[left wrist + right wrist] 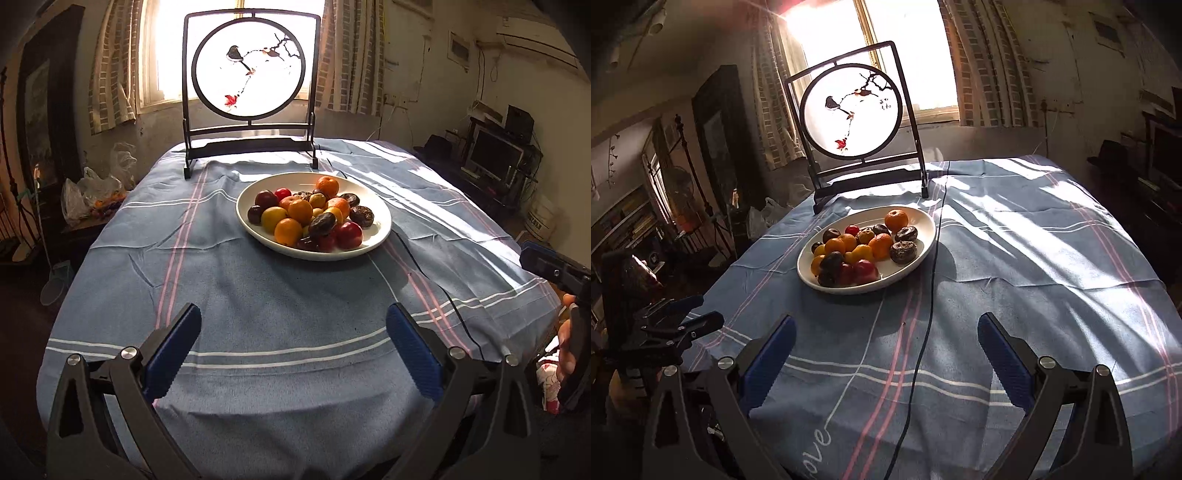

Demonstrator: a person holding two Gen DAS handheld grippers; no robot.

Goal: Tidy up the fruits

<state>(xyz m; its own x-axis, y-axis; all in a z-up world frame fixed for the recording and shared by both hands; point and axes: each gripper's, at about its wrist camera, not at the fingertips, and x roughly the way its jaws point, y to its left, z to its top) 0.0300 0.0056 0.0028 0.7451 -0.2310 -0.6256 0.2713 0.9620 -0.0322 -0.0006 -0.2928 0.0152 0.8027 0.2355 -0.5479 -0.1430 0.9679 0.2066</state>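
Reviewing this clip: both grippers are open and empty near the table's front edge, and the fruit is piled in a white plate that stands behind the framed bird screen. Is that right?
Not quite. The white plate of fruit stands in front of the framed bird screen, nearer the grippers, as the left wrist view shows. The rest holds: the left gripper and right gripper are open and empty near the front edge.

Both grippers, left gripper (293,325) & right gripper (886,334): black angular arms fitted w/ ribbed blue pads (413,354), silver round screws seen at pivots.
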